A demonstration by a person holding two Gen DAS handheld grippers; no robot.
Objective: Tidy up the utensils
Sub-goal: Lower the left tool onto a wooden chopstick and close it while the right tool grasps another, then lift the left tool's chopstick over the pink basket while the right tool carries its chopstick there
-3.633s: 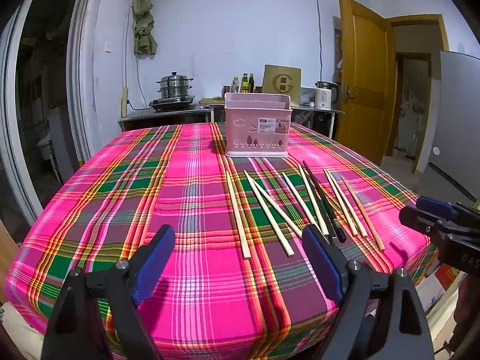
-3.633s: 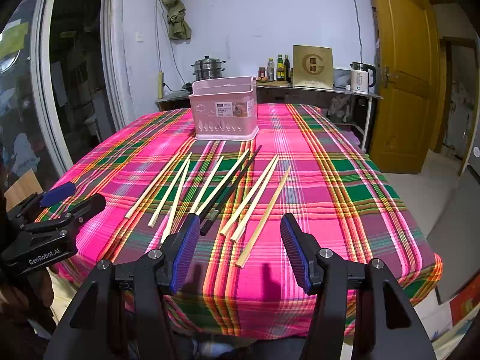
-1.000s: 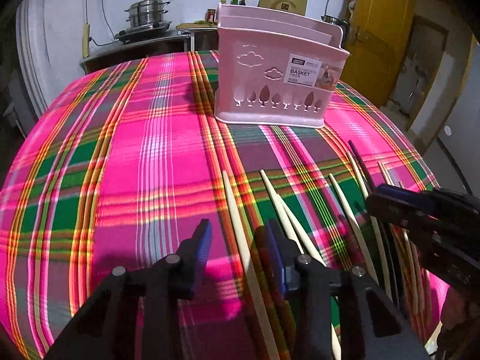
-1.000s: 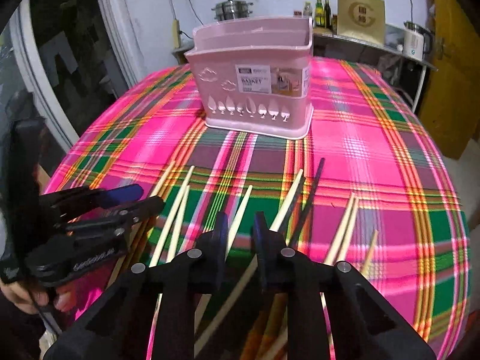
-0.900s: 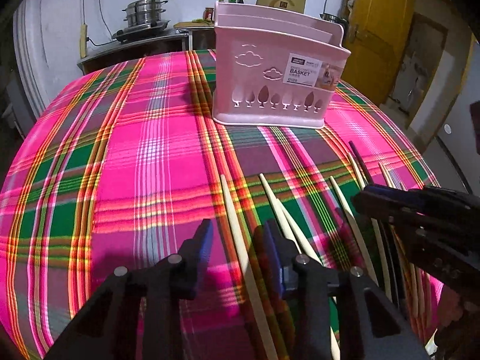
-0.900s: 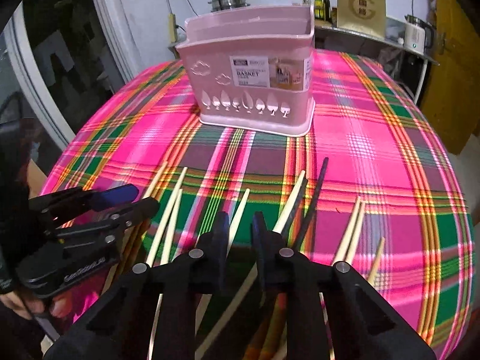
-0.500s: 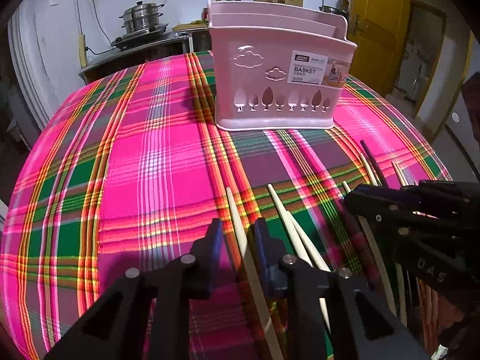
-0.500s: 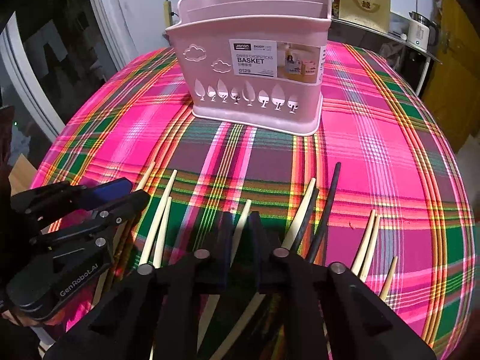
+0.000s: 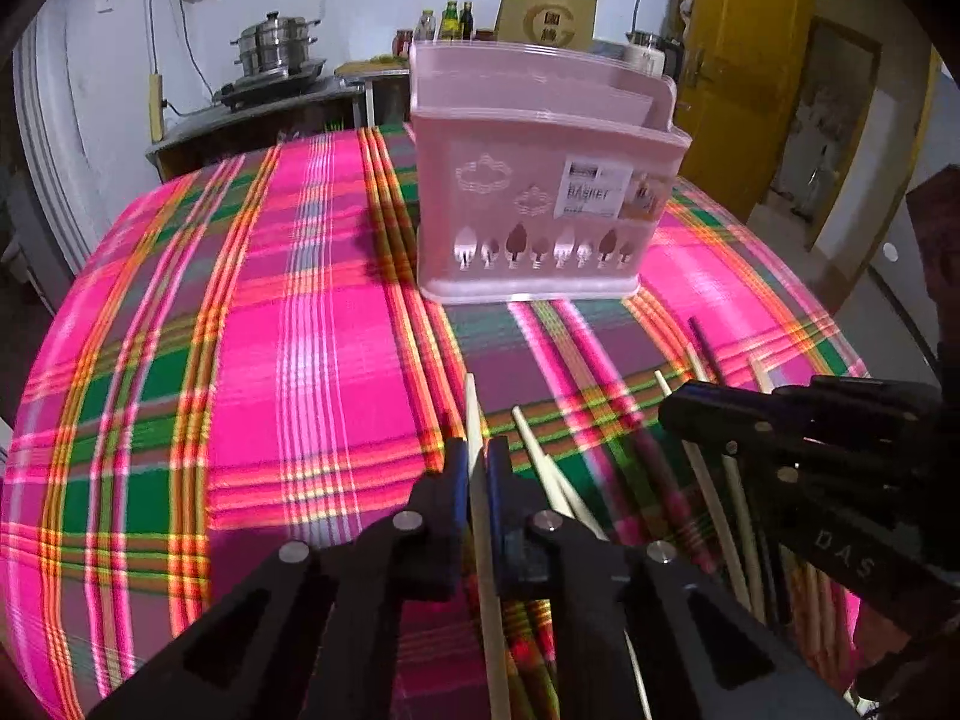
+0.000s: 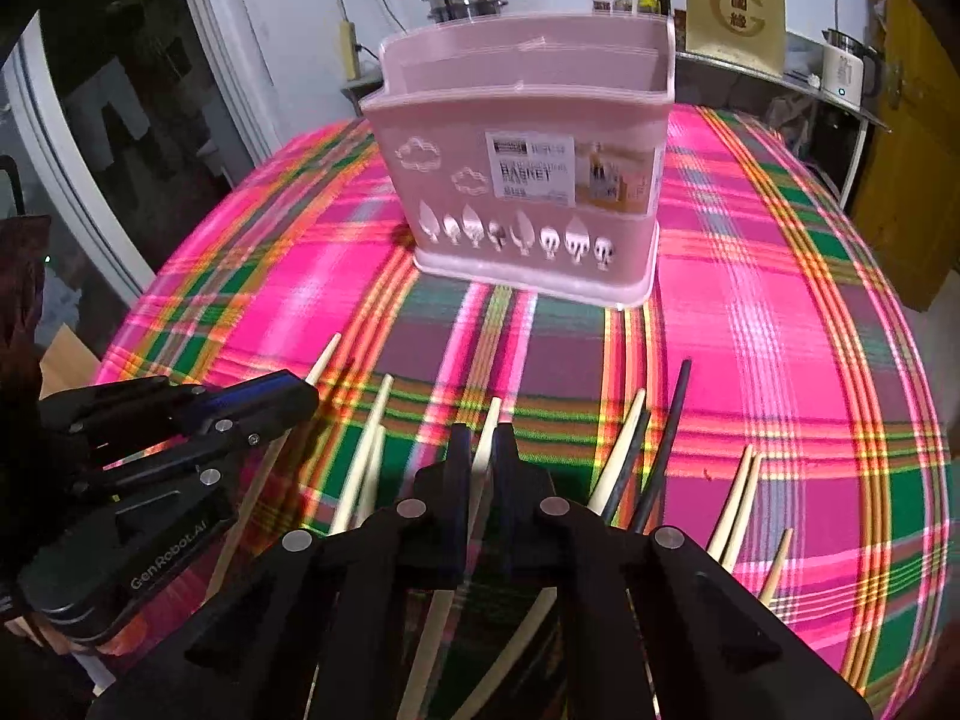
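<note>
A pink utensil basket (image 9: 540, 192) stands upright on the plaid tablecloth; it also shows in the right wrist view (image 10: 528, 162). Several pale wooden chopsticks and a dark pair (image 10: 666, 432) lie in a row in front of it. My left gripper (image 9: 477, 468) is shut on a pale chopstick (image 9: 474, 420) that sticks out forward between its pads. My right gripper (image 10: 483, 444) is shut on another pale chopstick (image 10: 489, 426). Each gripper appears in the other's view, the right one (image 9: 780, 450) and the left one (image 10: 180, 420).
The table (image 9: 270, 330) has a pink, green and orange plaid cloth. Behind it a counter holds a steel pot (image 9: 273, 51), bottles, a brown box (image 10: 735, 6) and a kettle (image 10: 843, 69). A yellow door (image 9: 738, 60) is at the right.
Both grippers came down to the chopsticks, moved closer to the basket, and closed, each pinching one pale chopstick.
</note>
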